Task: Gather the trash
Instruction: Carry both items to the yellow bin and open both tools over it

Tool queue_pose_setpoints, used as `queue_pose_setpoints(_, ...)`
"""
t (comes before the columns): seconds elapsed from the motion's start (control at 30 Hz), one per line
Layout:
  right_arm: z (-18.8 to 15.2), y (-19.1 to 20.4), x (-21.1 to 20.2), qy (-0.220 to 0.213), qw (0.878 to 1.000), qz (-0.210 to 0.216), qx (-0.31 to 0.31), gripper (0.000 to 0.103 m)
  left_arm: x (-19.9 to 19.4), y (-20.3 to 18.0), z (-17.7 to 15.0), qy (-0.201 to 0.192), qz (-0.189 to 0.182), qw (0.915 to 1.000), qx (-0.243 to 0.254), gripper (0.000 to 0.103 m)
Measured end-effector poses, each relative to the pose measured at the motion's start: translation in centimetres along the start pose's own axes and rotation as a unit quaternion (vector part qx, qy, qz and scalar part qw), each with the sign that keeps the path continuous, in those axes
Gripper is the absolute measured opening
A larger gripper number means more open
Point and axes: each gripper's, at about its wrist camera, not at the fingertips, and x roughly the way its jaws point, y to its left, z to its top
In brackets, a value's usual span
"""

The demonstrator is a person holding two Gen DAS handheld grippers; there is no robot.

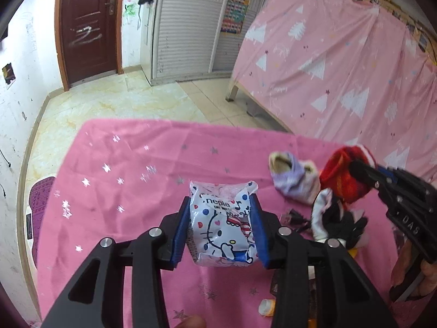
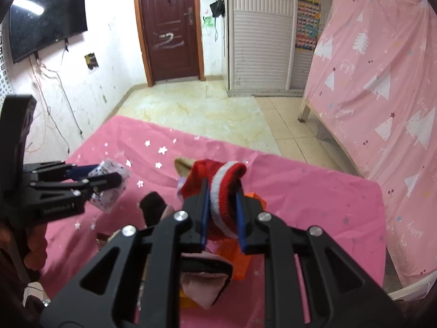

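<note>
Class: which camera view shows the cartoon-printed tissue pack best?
The left wrist view: the tissue pack fills the centre, print facing the camera, between the left gripper jaws. The right wrist view shows only its end, small and half hidden.

Glossy plastic tissue pack (image 1: 222, 225), knitted sock (image 2: 222, 191)

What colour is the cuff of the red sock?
The red sock has a white-striped cuff; the right wrist view shows it best.
</note>
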Motion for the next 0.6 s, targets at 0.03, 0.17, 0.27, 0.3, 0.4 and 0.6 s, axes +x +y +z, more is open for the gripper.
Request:
queue_pose_setpoints(0.03, 0.0, -0.1, -0.3, -0.003, 1.0, -0.001, 0.001, 0.016, -0.5, 0.0, 0.2, -0.005, 0.0, 1.0, -0.001, 0.036)
queue_pose_setpoints(0.17, -0.2, -0.3, -1.3, -0.014, 1.0, 0.001, 0.004, 0.016, -2.4, -0.6, 1.0, -0.023, -0.007, 0.9997, -0.002, 0.036)
queue_pose_setpoints(0.27, -0.6, -0.5, -2.3, -0.024, 1.0, 0.003, 0.008, 0.016, -3.7, -1.4, 1.2, -0.033, -0.014, 0.9993, 0.004, 0.036)
queue_pose_setpoints(0.3, -0.7, -0.6, -2.5, -0.027, 1.0, 0.003, 0.01, 0.016, -4.0, -1.7, 1.2, -0.035, -0.017, 0.9992, 0.007, 0.036)
queue_pose_setpoints(0.4, -1.1, -1.4, -3.5, -0.036, 0.999, 0.002, 0.017, 0.016, -4.5, -3.6, 1.5, -0.038, -0.025, 0.9988, 0.018, 0.036)
queue_pose_setpoints(0.6, -2.3, -3.4, -6.1, -0.054, 0.998, -0.012, 0.032, 0.016, -4.8, -8.0, 1.4, -0.035, -0.04, 0.9976, 0.044, 0.036)
